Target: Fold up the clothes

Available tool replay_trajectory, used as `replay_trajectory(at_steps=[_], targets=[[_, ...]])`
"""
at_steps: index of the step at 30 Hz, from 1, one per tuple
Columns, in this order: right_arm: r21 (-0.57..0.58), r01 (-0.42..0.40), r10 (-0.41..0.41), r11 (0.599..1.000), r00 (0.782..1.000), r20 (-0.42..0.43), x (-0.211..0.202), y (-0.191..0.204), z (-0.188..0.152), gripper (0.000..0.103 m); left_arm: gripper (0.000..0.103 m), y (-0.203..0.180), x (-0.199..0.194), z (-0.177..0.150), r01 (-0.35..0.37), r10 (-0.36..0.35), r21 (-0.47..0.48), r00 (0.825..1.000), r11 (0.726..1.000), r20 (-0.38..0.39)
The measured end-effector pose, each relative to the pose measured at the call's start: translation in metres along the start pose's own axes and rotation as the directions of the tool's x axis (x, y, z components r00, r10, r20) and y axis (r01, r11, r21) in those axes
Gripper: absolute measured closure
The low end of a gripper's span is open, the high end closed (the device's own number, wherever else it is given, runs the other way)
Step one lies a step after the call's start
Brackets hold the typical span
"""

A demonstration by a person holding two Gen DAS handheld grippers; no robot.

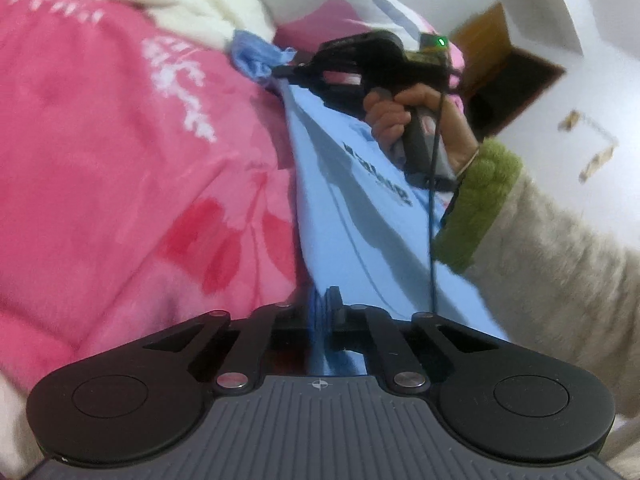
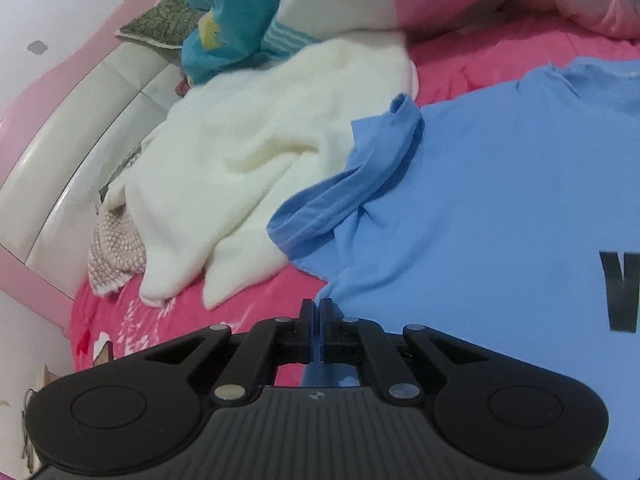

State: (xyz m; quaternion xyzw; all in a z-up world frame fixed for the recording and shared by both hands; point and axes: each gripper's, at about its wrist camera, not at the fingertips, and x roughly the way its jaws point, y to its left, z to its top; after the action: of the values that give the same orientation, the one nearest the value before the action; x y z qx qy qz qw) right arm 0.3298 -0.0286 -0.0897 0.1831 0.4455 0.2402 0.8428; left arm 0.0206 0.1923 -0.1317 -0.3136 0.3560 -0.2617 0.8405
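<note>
A light blue T-shirt (image 1: 360,216) with dark lettering lies on a pink bedspread (image 1: 120,160). My left gripper (image 1: 322,300) is shut on the shirt's edge close to the camera. In the left wrist view the right gripper (image 1: 286,70) is shut on the shirt's far edge, so the edge is stretched between the two. In the right wrist view my right gripper (image 2: 317,308) is shut on the T-shirt (image 2: 500,208) at its side edge, just below the bunched sleeve (image 2: 344,196).
A cream fleece garment (image 2: 260,132) lies on the pink bedspread (image 2: 460,64) beside the shirt, partly under the sleeve. A teal patterned cloth (image 2: 224,20) and pillows are at the headboard (image 2: 60,152). A knitted pink-white cloth (image 2: 114,252) lies near the bed's edge.
</note>
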Motion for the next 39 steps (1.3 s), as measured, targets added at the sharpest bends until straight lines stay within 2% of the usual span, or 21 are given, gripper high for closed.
replay_trajectory(at_steps=[5,7,10,13,16,20,23,25,27,29,30,32,33,36,37,39], targets=[[-0.173,0.115,-0.122,0.978,0.992,-0.028,0.026,0.015,-0.016,0.100,0.101,0.004,-0.008,-0.008,-0.002,0.001,-0.045,1.000,0.999,-0.022],[-0.212,0.124,-0.129,0.969,0.992,-0.009,0.020,0.022,-0.016,0.098,0.101,0.004,-0.010,-0.009,-0.006,0.005,-0.053,1.000,0.999,-0.026],[-0.186,0.111,-0.106,0.976,0.994,0.035,-0.010,0.023,-0.011,0.097,0.100,0.001,-0.015,-0.009,-0.016,0.015,-0.038,0.999,0.999,-0.031],[-0.192,0.089,-0.072,0.977,0.993,0.093,-0.064,0.023,-0.010,0.097,0.099,-0.002,-0.025,-0.008,-0.019,0.019,-0.011,1.000,1.000,-0.014],[-0.236,0.092,-0.063,0.967,0.990,0.129,-0.132,0.019,-0.025,0.097,0.099,-0.006,-0.036,-0.006,-0.022,0.022,0.016,1.000,1.000,0.003],[-0.283,0.149,-0.105,0.948,0.981,0.164,-0.216,0.003,-0.078,0.097,0.099,-0.011,-0.050,-0.005,-0.027,0.026,0.052,0.999,0.998,0.026],[-0.297,0.250,-0.204,0.922,0.963,0.179,-0.258,-0.017,-0.137,0.097,0.097,-0.032,-0.038,-0.002,0.009,-0.011,0.131,1.000,0.991,0.017],[-0.287,0.322,-0.281,0.902,0.944,0.176,-0.274,-0.032,-0.179,0.097,0.093,-0.046,-0.024,-0.003,0.029,-0.028,0.185,1.000,0.982,-0.008],[-0.259,0.415,-0.383,0.872,0.909,0.167,-0.286,-0.052,-0.218,0.097,0.093,-0.048,-0.008,-0.011,0.004,0.010,0.194,0.997,0.981,-0.073],[-0.211,0.528,-0.507,0.823,0.849,0.149,-0.299,-0.078,-0.255,0.097,0.093,-0.042,0.011,-0.017,-0.071,0.100,0.174,0.982,0.982,-0.162],[-0.170,0.579,-0.561,0.797,0.815,0.148,-0.309,-0.092,-0.272,0.098,0.094,-0.037,0.012,-0.021,-0.085,0.113,0.157,0.978,0.984,-0.173],[-0.065,0.620,-0.598,0.782,0.775,0.204,-0.341,-0.110,-0.302,0.098,0.094,-0.033,0.003,-0.022,-0.084,0.106,0.122,0.977,0.989,-0.185],[-0.004,0.623,-0.608,0.782,0.765,0.213,-0.358,-0.116,-0.309,0.098,0.094,-0.031,-0.003,-0.023,-0.097,0.116,0.109,0.974,0.989,-0.193],[0.077,0.671,-0.668,0.738,0.709,0.224,-0.387,-0.121,-0.312,0.097,0.094,-0.035,-0.014,-0.023,-0.127,0.149,0.119,0.970,0.985,-0.193],[0.079,0.671,-0.666,0.738,0.702,0.252,-0.392,-0.119,-0.310,0.097,0.093,-0.037,-0.018,-0.024,-0.137,0.160,0.127,0.968,0.982,-0.191],[0.075,0.629,-0.614,0.774,0.717,0.330,-0.400,-0.112,-0.304,0.097,0.092,-0.046,-0.022,-0.020,-0.141,0.166,0.145,0.971,0.979,-0.172]])
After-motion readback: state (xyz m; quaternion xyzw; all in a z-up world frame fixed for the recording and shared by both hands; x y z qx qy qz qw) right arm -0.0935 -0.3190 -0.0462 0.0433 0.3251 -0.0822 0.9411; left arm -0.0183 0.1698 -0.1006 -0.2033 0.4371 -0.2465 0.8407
